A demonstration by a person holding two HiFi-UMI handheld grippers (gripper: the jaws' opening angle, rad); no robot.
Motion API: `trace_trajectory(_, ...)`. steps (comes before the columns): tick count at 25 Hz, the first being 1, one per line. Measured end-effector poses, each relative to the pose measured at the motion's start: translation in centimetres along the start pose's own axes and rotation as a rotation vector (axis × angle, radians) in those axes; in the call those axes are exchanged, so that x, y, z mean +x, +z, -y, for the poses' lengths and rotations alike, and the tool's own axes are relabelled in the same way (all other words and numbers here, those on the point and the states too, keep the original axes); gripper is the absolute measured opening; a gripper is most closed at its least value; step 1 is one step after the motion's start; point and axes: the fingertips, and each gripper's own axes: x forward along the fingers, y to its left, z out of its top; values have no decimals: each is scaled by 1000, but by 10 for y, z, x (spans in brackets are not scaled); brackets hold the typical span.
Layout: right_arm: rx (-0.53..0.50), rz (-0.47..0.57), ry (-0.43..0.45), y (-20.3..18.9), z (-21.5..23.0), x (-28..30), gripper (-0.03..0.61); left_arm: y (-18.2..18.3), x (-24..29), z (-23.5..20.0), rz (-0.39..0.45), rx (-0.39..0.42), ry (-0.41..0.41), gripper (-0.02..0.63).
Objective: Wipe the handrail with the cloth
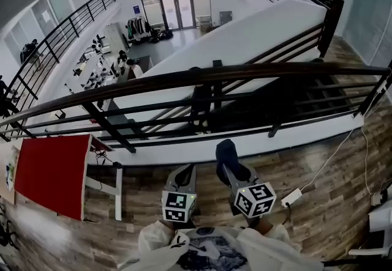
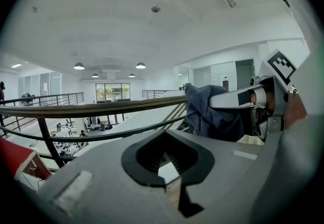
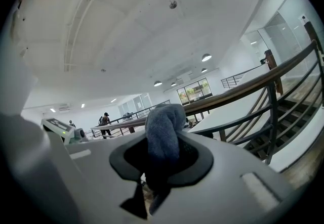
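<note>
The right gripper is clamped on a dark blue cloth. In the right gripper view the cloth fills the gap between the jaws, a bunched fold stands up above them and a tail hangs below. The left gripper has its jaws drawn together with nothing between them; only a sliver of light shows under the ribbed pads. In the head view both grippers sit low in the frame's centre, side by side and close to the person's chest, with the cloth sticking out ahead of the right one.

The handrail is a dark, rounded wooden bar that sweeps from the left edge to the right edge across the middle of the head view, with thinner dark rails and slanted posts below it. The cloth is on the near side of the handrail. In the left gripper view it overlaps the bar's right end, but I cannot tell whether they touch. Along the top of the bar there is open room on both sides.

The person stands on a wood-plank floor. A red-topped table is at lower left, and a white power strip with its cable lies at lower right. Beyond the rail, dark stairs descend at the right, and a bright hall with desks and glass doors lies below.
</note>
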Motion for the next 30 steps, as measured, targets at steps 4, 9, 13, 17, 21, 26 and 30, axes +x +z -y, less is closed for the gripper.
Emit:
trace_trajectory(4,-13,-8,-17,-1,-16,54,80,-5,12,-55,13,-1,-8,5)
trace_trajectory(9,-24,-31,-13,-2,-68,144,80,-2,16,-158,11,-1,11,5)
trace_trajectory(13,-40,-58,16,-6,-121,223,80,-4,11,-247,7,-3,38,5)
trace_trajectory(17,-70,-94,70,-8,-177,292,80,-8,-4,-330,1,-31,95,3)
trace_trajectory(21,-109,-131,139,-14,-217,347,80,-16,-14,-392,1,-63,168,3)
trace_trajectory(26,-134,-185,219,-38,-260,411,80,-34,-18,-460,-2,-109,251,3)
trace_trajectory(30,-131,-216,263,-49,-291,460,80,-44,-24,-512,-13,-150,314,3)
